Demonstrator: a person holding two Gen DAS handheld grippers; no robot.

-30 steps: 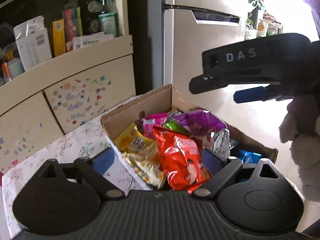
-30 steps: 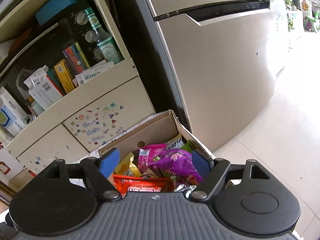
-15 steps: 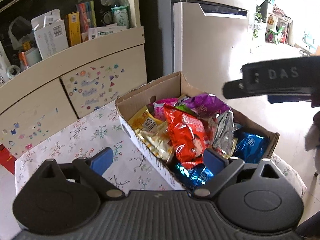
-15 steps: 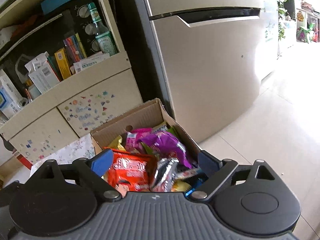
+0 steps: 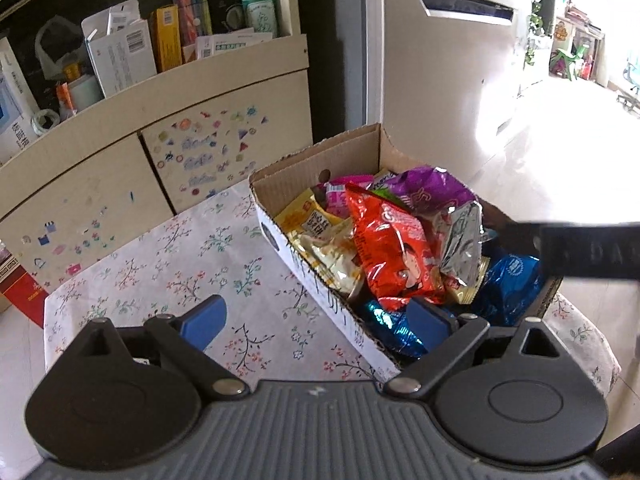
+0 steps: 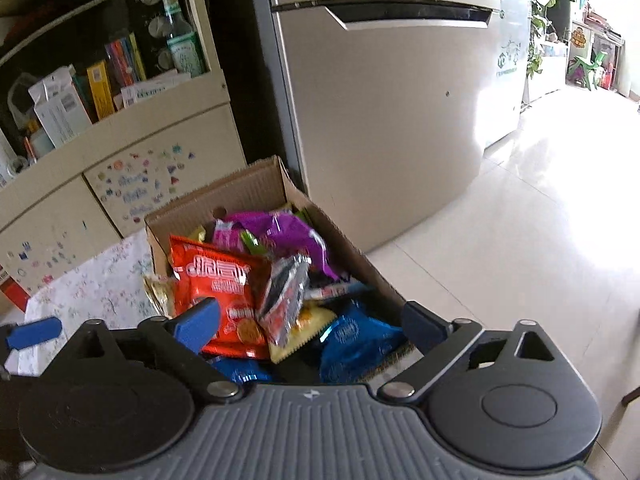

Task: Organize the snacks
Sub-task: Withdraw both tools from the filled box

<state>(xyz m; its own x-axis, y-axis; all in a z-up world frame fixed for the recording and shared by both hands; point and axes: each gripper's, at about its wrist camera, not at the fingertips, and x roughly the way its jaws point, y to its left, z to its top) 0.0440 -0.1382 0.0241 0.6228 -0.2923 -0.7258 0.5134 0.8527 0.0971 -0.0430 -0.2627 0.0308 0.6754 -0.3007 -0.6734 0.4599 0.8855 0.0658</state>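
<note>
A cardboard box (image 5: 316, 160) (image 6: 256, 188) stands on a floral-cloth table (image 5: 160, 264). It holds several snack bags: a red-orange bag (image 5: 392, 248) (image 6: 216, 276), a purple bag (image 5: 428, 192) (image 6: 288, 232), a silver-lined bag (image 5: 460, 240) (image 6: 286, 296), a yellow bag (image 5: 308, 220) and blue bags (image 5: 508, 284) (image 6: 352, 340). My left gripper (image 5: 316, 320) is open and empty over the box's near left edge. My right gripper (image 6: 312, 320) is open and empty above the box's near end. The right gripper's body shows at the right of the left wrist view (image 5: 580, 248).
A cream cabinet with stickers (image 5: 200, 152) and a shelf of boxes and a bottle (image 5: 256, 8) stand behind the table. A steel fridge (image 6: 380, 100) is to the right. Light tiled floor (image 6: 520, 220) lies past the table's right edge.
Both grippers have pulled back and risen, so more of the box and table shows. The right gripper has dropped lower in the left wrist view.
</note>
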